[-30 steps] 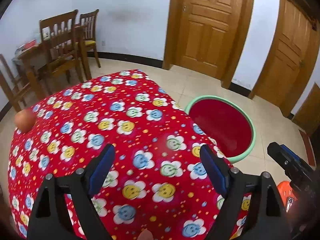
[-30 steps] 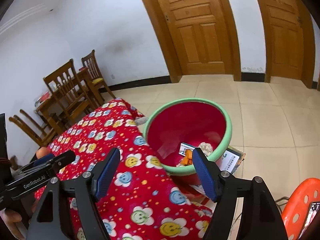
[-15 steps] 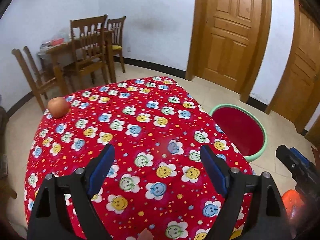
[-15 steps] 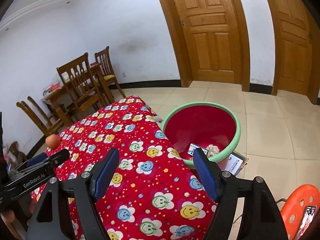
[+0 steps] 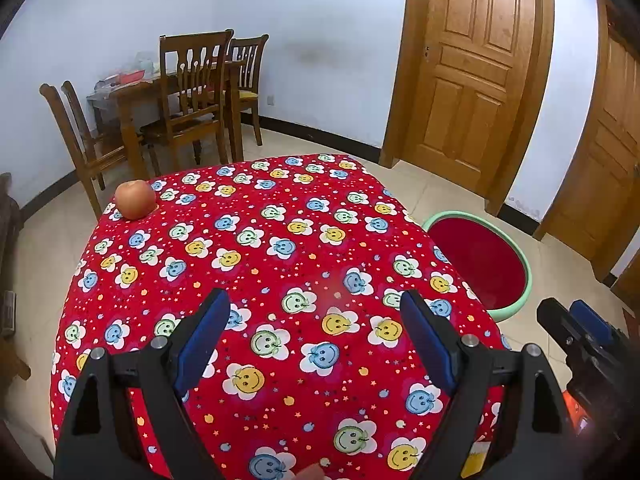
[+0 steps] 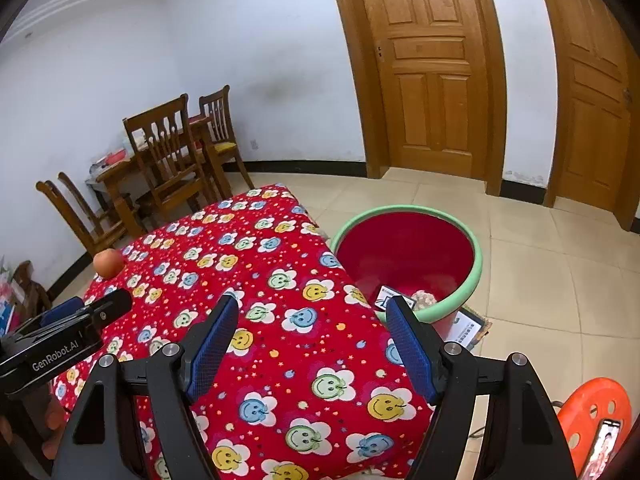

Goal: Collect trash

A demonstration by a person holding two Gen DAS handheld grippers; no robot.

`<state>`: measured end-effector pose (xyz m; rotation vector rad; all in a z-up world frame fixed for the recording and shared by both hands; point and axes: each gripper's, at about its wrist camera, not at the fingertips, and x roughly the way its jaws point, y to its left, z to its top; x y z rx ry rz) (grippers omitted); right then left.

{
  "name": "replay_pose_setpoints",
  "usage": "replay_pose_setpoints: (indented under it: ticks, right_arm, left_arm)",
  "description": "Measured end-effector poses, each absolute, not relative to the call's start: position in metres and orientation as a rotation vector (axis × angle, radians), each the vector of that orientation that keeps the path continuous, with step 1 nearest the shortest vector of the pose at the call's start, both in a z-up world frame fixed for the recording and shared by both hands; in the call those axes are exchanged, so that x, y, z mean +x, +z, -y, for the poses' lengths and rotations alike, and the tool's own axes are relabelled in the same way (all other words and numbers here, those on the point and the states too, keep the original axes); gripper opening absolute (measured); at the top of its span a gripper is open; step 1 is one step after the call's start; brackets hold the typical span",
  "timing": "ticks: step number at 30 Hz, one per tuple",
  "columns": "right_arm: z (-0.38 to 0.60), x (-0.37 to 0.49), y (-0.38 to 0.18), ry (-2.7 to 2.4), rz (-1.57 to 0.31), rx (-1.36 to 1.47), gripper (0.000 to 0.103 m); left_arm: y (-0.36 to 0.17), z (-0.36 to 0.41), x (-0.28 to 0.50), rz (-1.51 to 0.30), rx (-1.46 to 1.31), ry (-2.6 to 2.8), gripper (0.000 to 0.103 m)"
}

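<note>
Both grippers, left (image 5: 314, 336) & right (image 6: 310, 340), gape empty. Only right cam shows paper scraps (image 6: 394, 295) in red green-rimmed plastic tub (image 6: 472, 280); partly hidden.

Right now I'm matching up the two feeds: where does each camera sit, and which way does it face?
Left wrist: rides the left tongs, looking down across the red tablecloth toward the apple; the right tongs' tip shows at the right edge.
Right wrist: rides the right tongs, facing the green-rimmed tub; the left tongs show at its left.
Shared: tablecloth, apple, tub, chairs, door.
</note>
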<state>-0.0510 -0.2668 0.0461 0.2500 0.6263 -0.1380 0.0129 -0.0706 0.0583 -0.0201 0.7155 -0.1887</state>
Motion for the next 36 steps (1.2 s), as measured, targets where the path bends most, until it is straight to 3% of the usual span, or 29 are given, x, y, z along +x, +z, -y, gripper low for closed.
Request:
replay_pose_setpoints:
  ticks: [36]
  right_arm:
    - [0.2626, -0.0509, 0.0469, -0.133, -0.627, 0.245, 0.077]
  left_arm:
    - [0.0566, 0.0674, 0.0153, -0.726, -0.041, -0.185, 0.086]
